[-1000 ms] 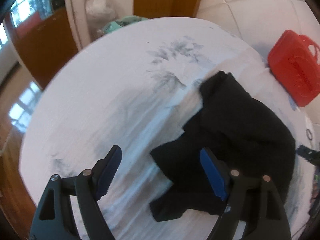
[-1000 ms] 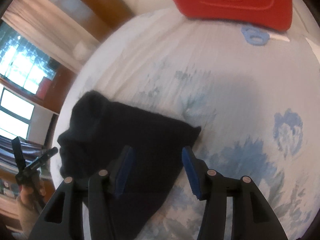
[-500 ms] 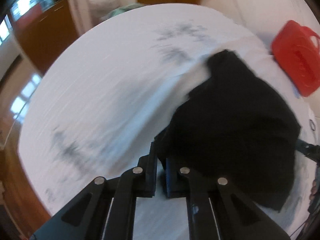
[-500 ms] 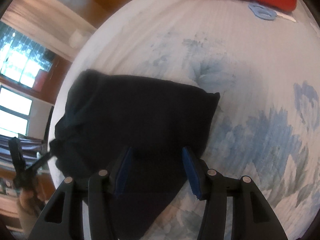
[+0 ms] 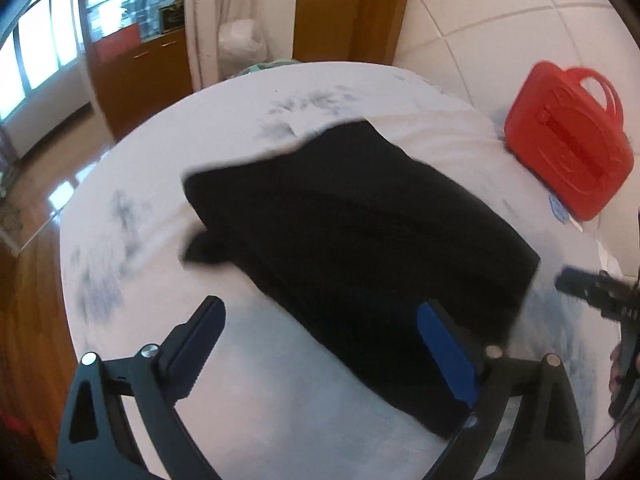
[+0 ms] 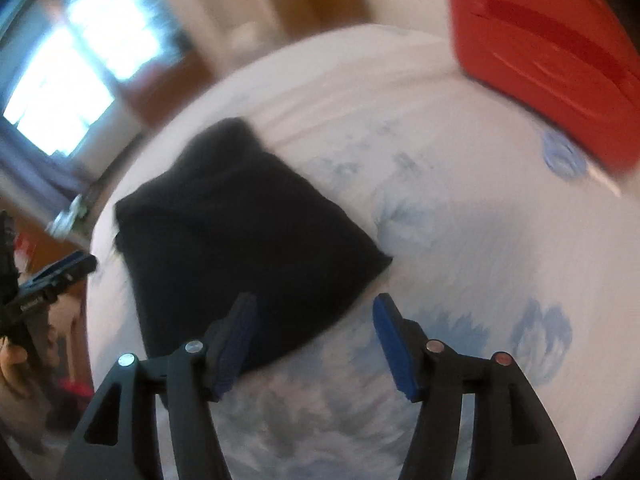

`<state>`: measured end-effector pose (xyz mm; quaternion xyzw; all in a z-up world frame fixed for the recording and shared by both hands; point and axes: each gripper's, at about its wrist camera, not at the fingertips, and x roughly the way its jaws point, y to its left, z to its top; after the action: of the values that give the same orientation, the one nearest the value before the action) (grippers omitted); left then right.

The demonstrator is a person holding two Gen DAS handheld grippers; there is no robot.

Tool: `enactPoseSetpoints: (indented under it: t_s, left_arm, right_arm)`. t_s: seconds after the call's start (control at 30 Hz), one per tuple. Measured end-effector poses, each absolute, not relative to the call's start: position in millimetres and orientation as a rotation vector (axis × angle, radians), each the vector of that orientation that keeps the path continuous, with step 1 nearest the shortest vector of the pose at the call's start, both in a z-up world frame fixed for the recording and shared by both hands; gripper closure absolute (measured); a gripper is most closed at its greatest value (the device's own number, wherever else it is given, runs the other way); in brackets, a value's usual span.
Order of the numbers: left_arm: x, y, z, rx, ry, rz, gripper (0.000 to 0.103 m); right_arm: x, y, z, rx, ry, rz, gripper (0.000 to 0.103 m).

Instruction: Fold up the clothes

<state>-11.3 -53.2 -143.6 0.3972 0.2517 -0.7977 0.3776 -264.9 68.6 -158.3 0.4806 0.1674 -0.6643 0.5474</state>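
Note:
A black garment (image 5: 360, 240) lies folded in a rough rectangle on a white bed sheet with blue-grey flower prints (image 5: 168, 160); a small flap sticks out at its left edge. My left gripper (image 5: 320, 320) is open and empty, held above the garment's near edge. In the right wrist view the garment (image 6: 240, 232) lies ahead and to the left. My right gripper (image 6: 316, 312) is open and empty above its near corner. The right gripper also shows at the right edge of the left wrist view (image 5: 600, 296).
A red plastic case (image 5: 568, 152) with a handle lies on the bed by the white tiled wall; it fills the top right of the right wrist view (image 6: 552, 52). Wooden cabinets (image 5: 132, 72), a window and a wooden floor lie beyond the bed's left edge.
My left gripper shut on the garment's left edge, carried it over, then opened and let go. The garment now lies flatter and squarer. My right gripper stayed open and drew back a little.

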Motion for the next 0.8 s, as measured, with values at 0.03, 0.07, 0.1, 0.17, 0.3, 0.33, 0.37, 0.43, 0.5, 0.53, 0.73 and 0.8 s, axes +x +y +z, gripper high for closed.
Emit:
enactPoseSetpoints:
  t_s: [0.03,0.07,0.1,0.17,0.3,0.33,0.37,0.43,0.5,0.53,0.73,0.8]
  left_arm:
    - [-16.8,-35.4,-147.5,1.011,0.645,-2.023,0.004]
    - [-24.4,-19.3,-153.4,1.022,0.653,-2.007,0.004]
    - [-31.8,-5.0,-159.1,1.033,0.663,-1.992,0.004]
    - [-45.9,14.5,-170.2,1.054,0.686,-1.968,0.004]
    - [-63.8,35.3,-189.7,1.072,0.720,-1.910,0.004]
    - [-65.7,37.6,-193.9,1.073,0.738,-1.897,0.004]
    - [-66.6,39.4,-197.8,1.070,0.762,-1.889,0.004]
    - [-68.1,43.3,-204.5,1.068,0.780,-1.867,0.004]
    - [-68.7,44.1,-207.9,1.067,0.762,-1.857,0.004]
    - [-68.7,43.3,-209.2,1.061,0.754,-1.847,0.004]
    - [-75.9,40.2,-213.0,1.031,0.693,-1.812,0.004]
    - [-77.6,43.3,-214.6,1.016,0.670,-1.819,0.003]
  right_arm:
    - [-266.8,69.8,-158.2,1.103,0.431,-1.550,0.042]
    - [-268.1,71.5,-158.1,1.069,0.461,-1.528,0.042]
    - [-268.9,73.4,-158.0,1.036,0.489,-1.509,0.042]
    - [-271.1,76.1,-159.2,1.003,0.509,-1.458,0.042]
    - [-279.2,72.6,-165.2,0.950,0.570,-1.400,0.042]
    - [-281.8,70.9,-167.0,0.941,0.579,-1.394,0.042]
    - [-284.9,68.3,-169.5,0.935,0.585,-1.384,0.042]
    - [-288.9,65.2,-174.2,0.913,0.597,-1.372,0.042]
    - [-291.1,61.6,-178.5,0.891,0.607,-1.354,0.042]
    - [-291.4,59.5,-180.7,0.884,0.613,-1.340,0.042]
    - [-289.4,46.6,-190.2,0.831,0.658,-1.299,0.042]
    - [-288.8,43.7,-191.8,0.811,0.662,-1.290,0.042]
